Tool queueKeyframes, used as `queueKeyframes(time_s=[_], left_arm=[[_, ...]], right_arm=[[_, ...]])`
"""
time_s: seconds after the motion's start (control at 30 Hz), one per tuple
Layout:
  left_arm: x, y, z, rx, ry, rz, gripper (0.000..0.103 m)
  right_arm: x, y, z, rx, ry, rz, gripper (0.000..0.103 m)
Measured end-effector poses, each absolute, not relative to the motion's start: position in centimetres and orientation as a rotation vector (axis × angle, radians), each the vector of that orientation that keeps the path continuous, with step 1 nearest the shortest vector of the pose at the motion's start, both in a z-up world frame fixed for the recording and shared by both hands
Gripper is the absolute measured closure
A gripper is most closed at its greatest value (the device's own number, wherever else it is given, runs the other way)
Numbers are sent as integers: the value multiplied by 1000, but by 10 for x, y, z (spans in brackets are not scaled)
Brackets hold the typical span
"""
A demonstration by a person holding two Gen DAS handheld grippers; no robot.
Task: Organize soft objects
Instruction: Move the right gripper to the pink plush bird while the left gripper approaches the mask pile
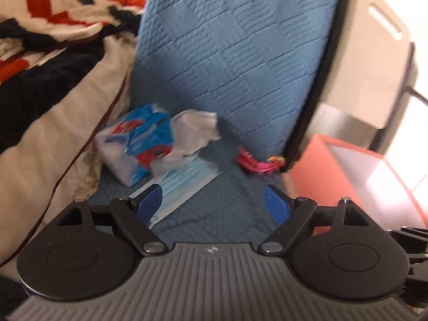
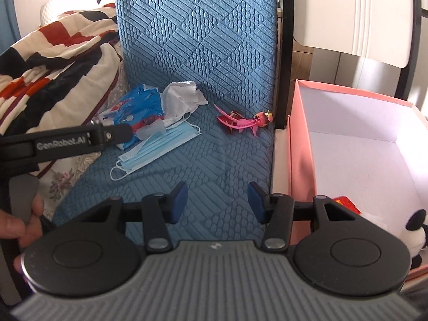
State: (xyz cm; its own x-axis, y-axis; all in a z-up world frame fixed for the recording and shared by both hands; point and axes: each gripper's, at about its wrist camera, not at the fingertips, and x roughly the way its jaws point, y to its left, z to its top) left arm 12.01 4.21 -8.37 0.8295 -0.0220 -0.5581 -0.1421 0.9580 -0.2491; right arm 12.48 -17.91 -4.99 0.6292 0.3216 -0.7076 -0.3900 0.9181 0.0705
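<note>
A light blue face mask (image 1: 184,184) lies flat on the blue quilted seat (image 1: 214,222), just ahead of my left gripper (image 1: 213,204), which is open wide and holds nothing. Its left fingertip (image 1: 149,203) overlaps the mask's near edge. Behind the mask sit a blue-and-red tissue pack (image 1: 136,147) and a crumpled white tissue (image 1: 195,131). A pink toy (image 1: 254,163) lies at the seat's right edge. My right gripper (image 2: 218,200) hovers open over bare seat, nearer than the mask (image 2: 157,147) and the toy (image 2: 243,120).
A pink box (image 2: 302,139) stands right of the seat with a panda plush (image 2: 417,230) and a red item (image 2: 345,203) inside. A red, white and black blanket (image 2: 53,61) is heaped on the left. The left gripper's black housing (image 2: 67,141) crosses the right wrist view.
</note>
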Motion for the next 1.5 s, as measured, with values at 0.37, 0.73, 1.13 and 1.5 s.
queueKeyframes(time_s=[0.37, 0.73, 1.13, 1.5], left_arm=[[155, 50, -105, -261, 677, 142, 17], [185, 59, -114, -236, 710, 169, 17], [214, 75, -124, -267, 729, 207, 17], [237, 84, -132, -357, 773, 183, 17]], right_arm=[[155, -157, -66, -141, 792, 433, 51], [190, -143, -85, -159, 842, 423, 51], [215, -127, -93, -199, 827, 449, 51], [243, -119, -101, -143, 857, 478, 51]])
